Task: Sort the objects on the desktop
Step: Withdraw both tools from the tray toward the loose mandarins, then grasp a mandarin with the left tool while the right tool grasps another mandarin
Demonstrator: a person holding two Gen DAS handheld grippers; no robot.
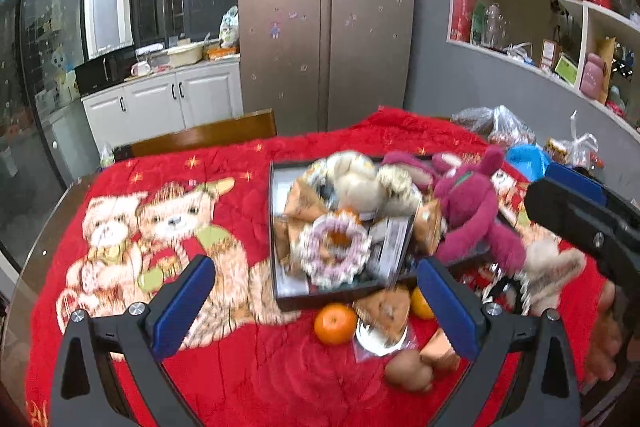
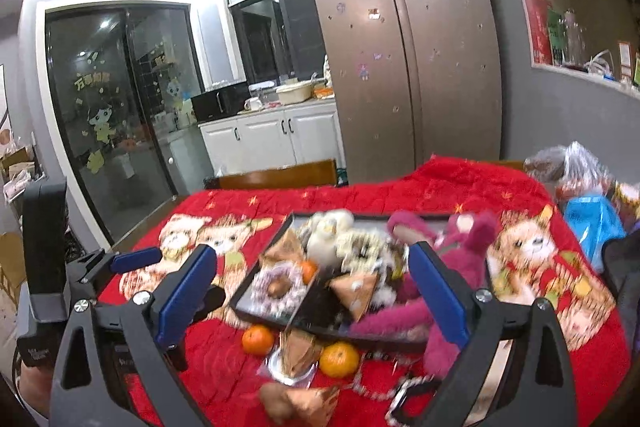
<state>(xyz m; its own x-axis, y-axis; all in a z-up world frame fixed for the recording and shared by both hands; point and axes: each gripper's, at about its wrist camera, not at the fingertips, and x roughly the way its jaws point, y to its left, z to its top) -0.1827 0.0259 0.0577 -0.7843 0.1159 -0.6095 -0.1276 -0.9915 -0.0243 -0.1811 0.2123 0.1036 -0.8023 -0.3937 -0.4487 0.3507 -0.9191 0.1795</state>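
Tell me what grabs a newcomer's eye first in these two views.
The bright red bear-print blanket covering the table hits first. On it sits a dark tray heaped with toys, a magenta plush bear sprawled over its right edge. Mandarins lie loose on the blanket in front.

- Right gripper [image 2: 312, 291], jaws spread wide, blue pads, nothing between them.
- Dark rectangular tray [image 2: 256, 301] on red bear-print quilt [image 2: 460, 183], at 12 o'clock.
- Magenta plush toy [image 2: 464, 243] at 2 o'clock.
- Two orange tangerines [image 2: 258, 339] at the tray's near rim.
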